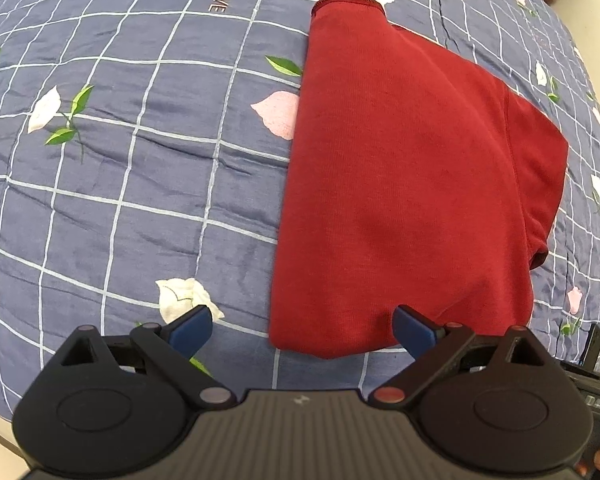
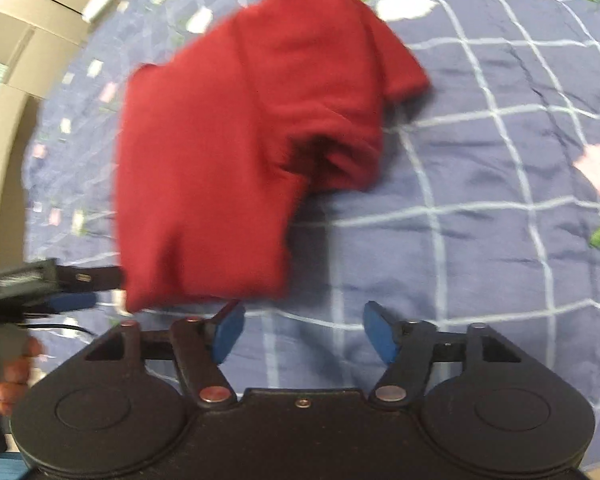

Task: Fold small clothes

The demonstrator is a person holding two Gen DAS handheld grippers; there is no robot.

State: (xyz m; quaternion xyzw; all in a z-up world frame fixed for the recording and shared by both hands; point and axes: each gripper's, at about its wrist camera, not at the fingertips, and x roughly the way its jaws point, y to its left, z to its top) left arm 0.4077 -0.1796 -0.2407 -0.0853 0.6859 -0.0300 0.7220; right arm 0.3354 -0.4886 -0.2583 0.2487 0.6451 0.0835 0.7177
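In the left wrist view, the left gripper point(image 1: 302, 330) is at the bottom of the frame with its jaws spread wide and nothing between them. Its right blue pad point(image 1: 414, 332) sits over the lower edge of the red cloth point(image 1: 412, 184); I cannot tell if it touches. The cloth lies folded and flat on the quilt point(image 1: 140, 160), filling the centre and right of the frame, with a stitched hem at the upper end. The quilt is blue-grey with white grid lines, flowers and the word LOVE at the top. In the right wrist view, which is blurred, the right gripper point(image 2: 304, 334) is at the bottom, its jaws also released and empty, above bare quilt point(image 2: 480, 200). The cloth point(image 2: 236, 152) is in the centre and upper left, with a loose fold toward the right. At the left edge the left gripper point(image 2: 70, 290) appears, just beside the lower left corner of the cloth, and a hand point(image 2: 10, 376) holds its handle.
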